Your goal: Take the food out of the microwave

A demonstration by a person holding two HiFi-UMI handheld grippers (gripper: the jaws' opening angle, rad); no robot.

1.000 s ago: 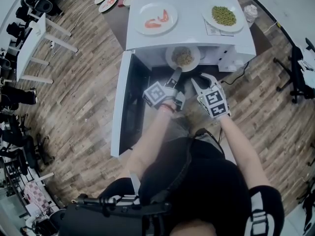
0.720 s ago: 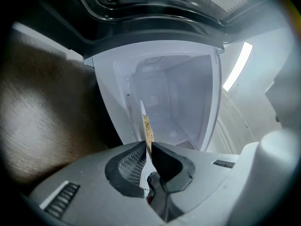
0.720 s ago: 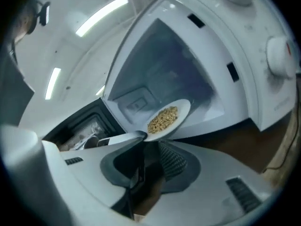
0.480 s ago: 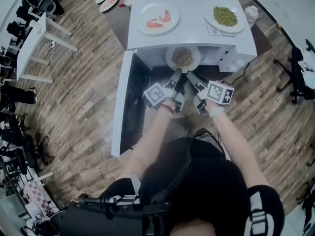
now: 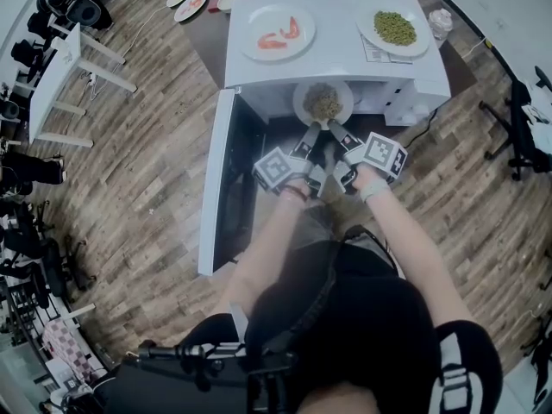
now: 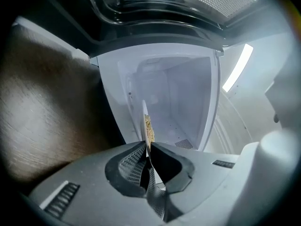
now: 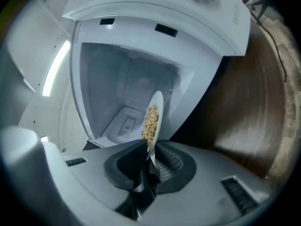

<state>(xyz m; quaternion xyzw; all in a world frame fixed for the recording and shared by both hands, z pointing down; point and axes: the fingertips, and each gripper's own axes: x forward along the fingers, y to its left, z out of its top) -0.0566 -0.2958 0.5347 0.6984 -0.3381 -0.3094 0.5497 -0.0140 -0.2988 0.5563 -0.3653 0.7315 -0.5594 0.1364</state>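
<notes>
Was floored throughout in grey-brown wood planks (image 5: 147,162). Held a white table (image 5: 59,72) and black chairs (image 5: 73,7) at the upper left, a black stand (image 5: 522,123) at the right edge. Ended in a pale smooth surface (image 5: 509,15) at the upper right.

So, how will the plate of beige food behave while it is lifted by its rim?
The plate looks thin and glossy: probably rigid, breakable, slippery. The left gripper and right gripper, jaws just closed further on its near rim, hold one side only, so it may tip. The loose food could slide.
</notes>
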